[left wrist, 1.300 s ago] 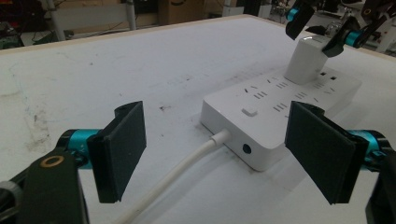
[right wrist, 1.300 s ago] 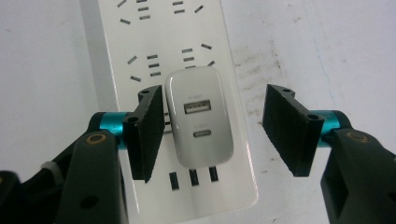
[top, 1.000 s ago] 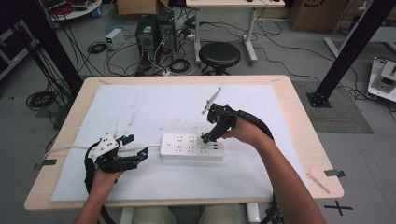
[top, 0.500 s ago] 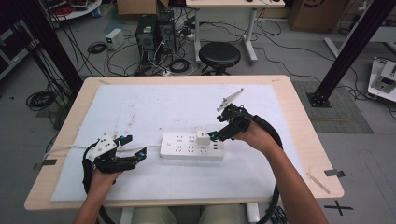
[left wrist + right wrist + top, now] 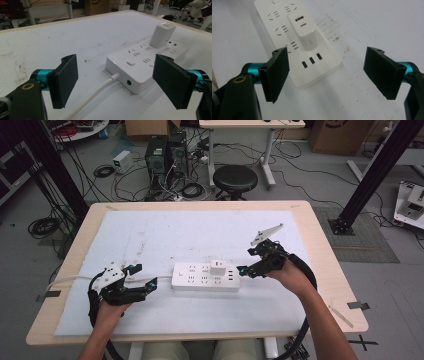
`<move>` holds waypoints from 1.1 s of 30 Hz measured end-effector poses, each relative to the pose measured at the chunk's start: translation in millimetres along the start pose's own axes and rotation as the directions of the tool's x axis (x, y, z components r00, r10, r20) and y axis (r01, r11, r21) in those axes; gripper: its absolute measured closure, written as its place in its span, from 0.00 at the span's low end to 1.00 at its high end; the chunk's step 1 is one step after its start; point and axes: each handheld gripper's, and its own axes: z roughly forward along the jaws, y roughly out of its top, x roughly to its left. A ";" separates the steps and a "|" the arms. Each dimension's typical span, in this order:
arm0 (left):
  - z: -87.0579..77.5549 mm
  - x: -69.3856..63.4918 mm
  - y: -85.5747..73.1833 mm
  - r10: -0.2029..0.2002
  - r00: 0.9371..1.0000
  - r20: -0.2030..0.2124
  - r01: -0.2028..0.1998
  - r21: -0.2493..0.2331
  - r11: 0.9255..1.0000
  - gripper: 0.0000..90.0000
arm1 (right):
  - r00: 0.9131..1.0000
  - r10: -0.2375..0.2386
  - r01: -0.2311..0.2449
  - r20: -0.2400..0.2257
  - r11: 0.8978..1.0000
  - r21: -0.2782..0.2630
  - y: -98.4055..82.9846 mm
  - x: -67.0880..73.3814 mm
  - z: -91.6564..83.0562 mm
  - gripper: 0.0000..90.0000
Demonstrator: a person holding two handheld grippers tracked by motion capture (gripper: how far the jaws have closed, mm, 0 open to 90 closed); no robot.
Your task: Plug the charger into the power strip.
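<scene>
Both tongs are held apart and empty: the left gripper (image 5: 145,281) near the power strip's (image 5: 205,277) cable (image 5: 95,93) end, the right gripper (image 5: 245,269) near the charger (image 5: 303,31), whose USB ports are seen in the right gripper view.

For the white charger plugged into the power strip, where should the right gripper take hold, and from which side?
Grip the charger across its two flat side walls, above the power strip, coming down from overhead. It stands upright as a smooth rounded block, so only those parallel faces suit flat pads. The right gripper is open beside the strip's end, wide enough to straddle it.
</scene>
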 end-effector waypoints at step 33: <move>-3.6 -2.7 -0.9 0.009 1.000 0.014 -0.009 -0.002 1.000 0.23 | 0.992 0.091 -0.079 0.090 0.988 -0.134 -70.7 8.6 -31.4 0.24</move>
